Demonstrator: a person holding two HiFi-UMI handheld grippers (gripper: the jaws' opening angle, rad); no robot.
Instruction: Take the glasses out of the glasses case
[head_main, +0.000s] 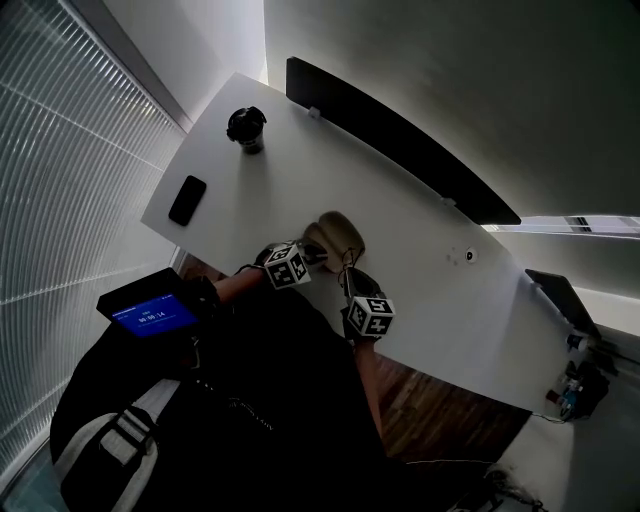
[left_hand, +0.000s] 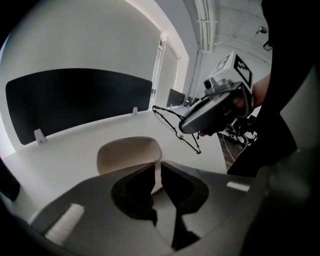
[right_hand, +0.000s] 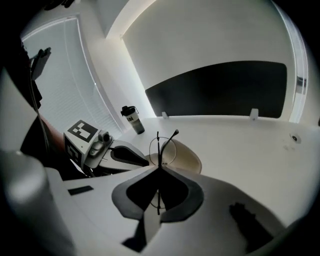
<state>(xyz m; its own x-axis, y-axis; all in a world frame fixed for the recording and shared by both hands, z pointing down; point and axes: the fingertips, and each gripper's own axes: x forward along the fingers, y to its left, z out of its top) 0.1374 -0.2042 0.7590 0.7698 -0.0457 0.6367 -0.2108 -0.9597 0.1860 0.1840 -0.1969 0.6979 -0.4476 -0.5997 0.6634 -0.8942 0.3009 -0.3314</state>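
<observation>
Right tongs are clamped on thin-framed glasses, held above the white bench at five o'clock from the beige glasses case. Left tongs pinch the case's near rim.

The table lies bare across its middle and toward its right end, broken only by a small round fitting; a dark screen walls off the whole far edge. A dark tumbler stands by the far left corner and a phone lies near the left edge, open surface between them; at the near edge the glasses case sits with the left gripper and right gripper crowding it.
</observation>
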